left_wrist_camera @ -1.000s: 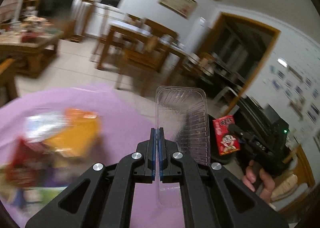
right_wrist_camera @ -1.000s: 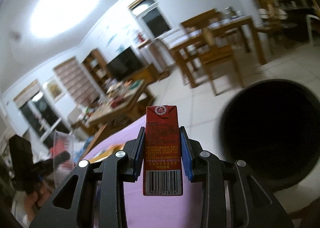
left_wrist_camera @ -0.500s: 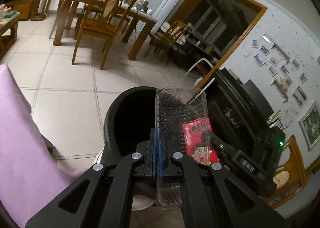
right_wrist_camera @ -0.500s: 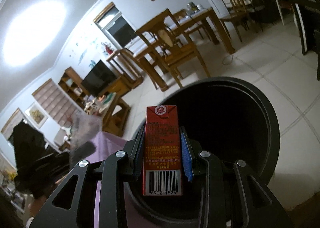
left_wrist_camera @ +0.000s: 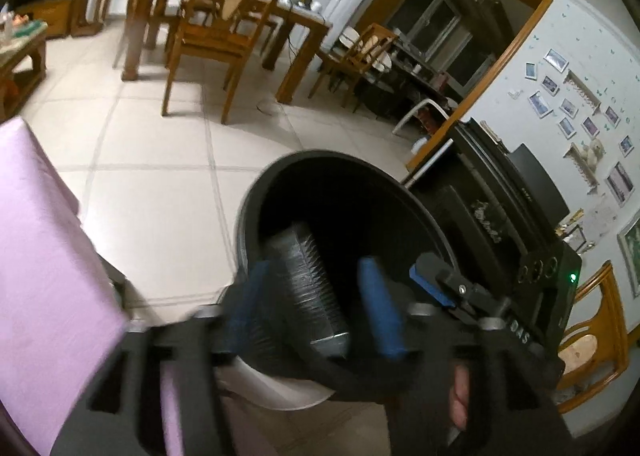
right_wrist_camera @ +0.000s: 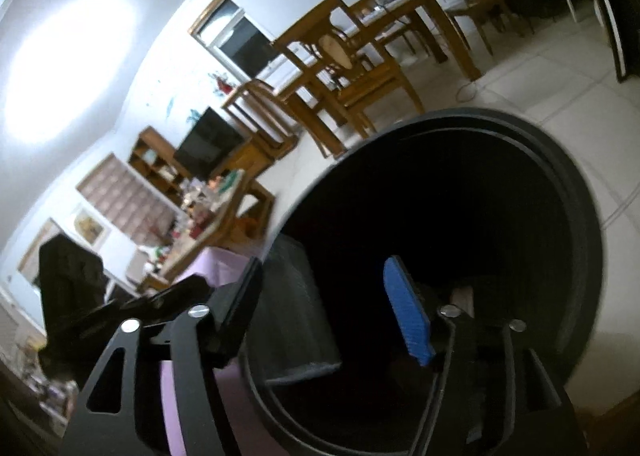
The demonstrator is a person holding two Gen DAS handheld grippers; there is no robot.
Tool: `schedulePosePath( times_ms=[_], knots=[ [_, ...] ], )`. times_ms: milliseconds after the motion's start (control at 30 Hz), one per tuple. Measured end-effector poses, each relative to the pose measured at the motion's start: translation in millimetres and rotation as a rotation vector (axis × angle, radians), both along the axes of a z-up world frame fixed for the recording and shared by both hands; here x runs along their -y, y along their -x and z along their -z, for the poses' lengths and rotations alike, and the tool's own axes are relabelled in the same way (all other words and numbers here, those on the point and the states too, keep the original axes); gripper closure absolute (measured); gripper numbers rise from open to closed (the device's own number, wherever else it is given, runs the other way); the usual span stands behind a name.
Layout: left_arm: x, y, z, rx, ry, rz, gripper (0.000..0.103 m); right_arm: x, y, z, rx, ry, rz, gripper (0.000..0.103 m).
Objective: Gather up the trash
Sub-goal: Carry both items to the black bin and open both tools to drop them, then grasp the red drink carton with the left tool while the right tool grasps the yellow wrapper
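A black round trash bin [left_wrist_camera: 348, 191] stands on the tiled floor beside the purple-covered table [left_wrist_camera: 40, 256]. My left gripper [left_wrist_camera: 316, 304] is open over the bin's mouth, and a clear ribbed plastic tray [left_wrist_camera: 308, 280] drops between its blue pads into the bin. My right gripper [right_wrist_camera: 332, 308] is open and empty over the same bin [right_wrist_camera: 560, 183]. The tray [right_wrist_camera: 296, 304] also shows in the right wrist view, inside the bin's near wall. The right gripper's blue pad [left_wrist_camera: 430, 284] shows at the bin's right rim in the left wrist view. The red carton is out of sight.
Wooden dining chairs and a table [left_wrist_camera: 224, 27] stand across the tiled floor. A black cabinet [left_wrist_camera: 500, 223] stands right of the bin. A cluttered wooden coffee table [right_wrist_camera: 208, 215] and a TV [right_wrist_camera: 208, 147] lie farther back.
Both grippers swung from the table to the bin's mouth and opened. The left let go of the clear tray, which falls in. The right let go of the red carton, now gone from view.
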State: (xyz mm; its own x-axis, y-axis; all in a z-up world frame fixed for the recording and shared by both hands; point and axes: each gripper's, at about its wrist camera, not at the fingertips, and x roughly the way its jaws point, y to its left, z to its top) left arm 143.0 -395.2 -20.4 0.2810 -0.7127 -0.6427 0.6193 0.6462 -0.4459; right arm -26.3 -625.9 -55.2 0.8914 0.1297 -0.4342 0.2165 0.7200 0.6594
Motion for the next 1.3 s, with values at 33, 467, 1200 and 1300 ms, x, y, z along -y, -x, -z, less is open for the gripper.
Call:
schedulePosePath(
  times_ms=[33,467,1200,1300],
  knots=[
    [-5,5,-4,0.017,0.005,0.000,0.040,-4,-1,-1,0.005,0.011,0.008,0.036],
    [-96,61,-29,0.095,0.016,0.011,0.040,-43,11,2,-0.052,-0.024,0.001,0.027],
    [-404,20,-14,0.192,-0.176,-0.473,0.040,-328,-117,-53,-0.130,-0.077,-0.557,0.025],
    [-403,8,-3,0.165,-0.188,-0.394,0.040,-361,-156,-44,-0.208,-0.093,-0.562,0.030]
  ],
)
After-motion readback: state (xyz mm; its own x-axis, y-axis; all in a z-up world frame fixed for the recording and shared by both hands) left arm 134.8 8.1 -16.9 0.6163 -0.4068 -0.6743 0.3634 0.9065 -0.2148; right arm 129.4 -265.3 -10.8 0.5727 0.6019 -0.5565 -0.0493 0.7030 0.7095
